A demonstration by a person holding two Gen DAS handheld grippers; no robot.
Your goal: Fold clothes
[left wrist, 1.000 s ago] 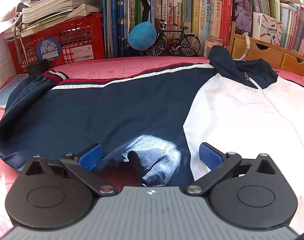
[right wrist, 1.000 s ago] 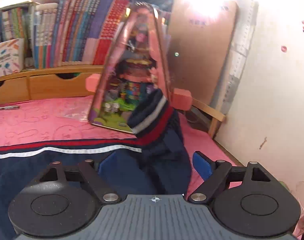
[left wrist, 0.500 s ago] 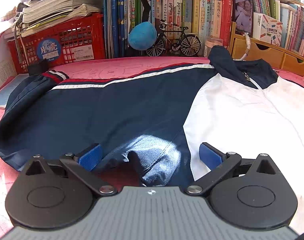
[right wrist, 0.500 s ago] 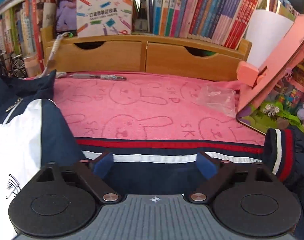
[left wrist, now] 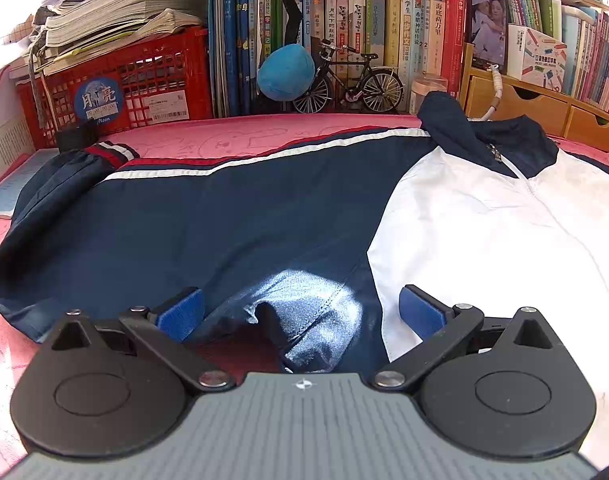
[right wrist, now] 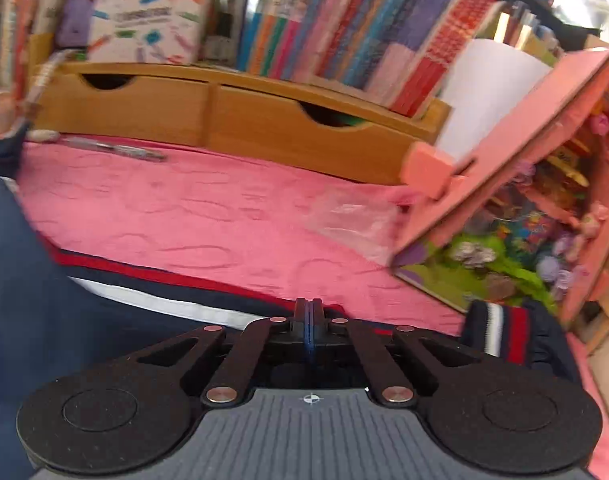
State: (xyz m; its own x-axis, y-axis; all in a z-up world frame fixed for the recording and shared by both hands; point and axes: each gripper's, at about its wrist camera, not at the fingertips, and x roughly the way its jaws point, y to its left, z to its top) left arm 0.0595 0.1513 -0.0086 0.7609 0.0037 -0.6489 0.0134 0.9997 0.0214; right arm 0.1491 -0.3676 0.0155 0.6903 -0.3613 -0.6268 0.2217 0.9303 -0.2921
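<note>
Right gripper jaws were together over the jacket sleeve; whether they pinched fabric was hidden. Left gripper jaws stood apart over a bunched armpit seam. Jacket lay spread flat on the pink mat: 0 folds done. Right view was blurred.

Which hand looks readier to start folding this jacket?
Probably the right. Its tool is shut at the striped edge of the sleeve, though whether cloth is pinched is unclear. The left tool is open, with jacket fabric between its fingers, ungripped.
</note>
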